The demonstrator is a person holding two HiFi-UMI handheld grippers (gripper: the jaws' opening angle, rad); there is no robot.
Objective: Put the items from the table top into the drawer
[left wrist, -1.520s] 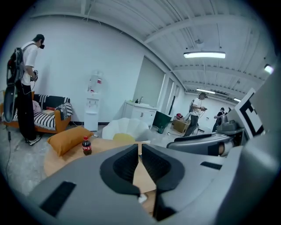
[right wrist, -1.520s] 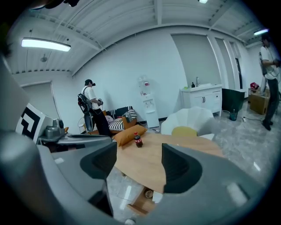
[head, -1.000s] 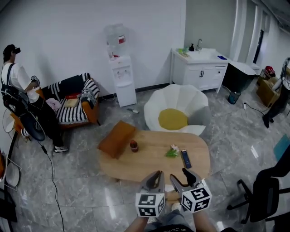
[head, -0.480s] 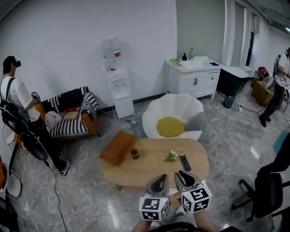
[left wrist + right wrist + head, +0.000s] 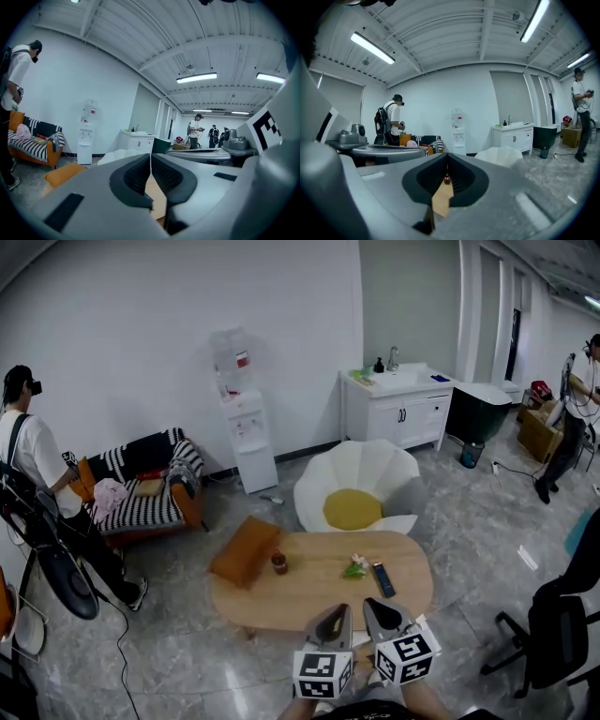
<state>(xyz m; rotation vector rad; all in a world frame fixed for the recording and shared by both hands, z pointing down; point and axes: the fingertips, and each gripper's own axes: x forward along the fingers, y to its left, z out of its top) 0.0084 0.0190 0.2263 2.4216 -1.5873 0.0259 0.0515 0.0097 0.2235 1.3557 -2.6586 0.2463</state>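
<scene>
From the head view, the wooden table (image 5: 281, 601) carries an orange cushion (image 5: 247, 551), a small red jar (image 5: 279, 563) whose contents I cannot make out, a flower sprig (image 5: 355, 565) and a dark remote (image 5: 382, 579). My left tongs (image 5: 336, 617) and right tongs (image 5: 378, 609) hang side by side at its near edge.

Left gripper view: my jaws are together, with nothing between them.

Right gripper view: my jaws have just been closing and now meet, empty.

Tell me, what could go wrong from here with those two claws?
The left gripper and right gripper are shut and empty, the right's jaws just closed; reaching in like that might topple the small red jar. The flat dark remote may be hard to pinch off the table. No drawer shows.
</scene>
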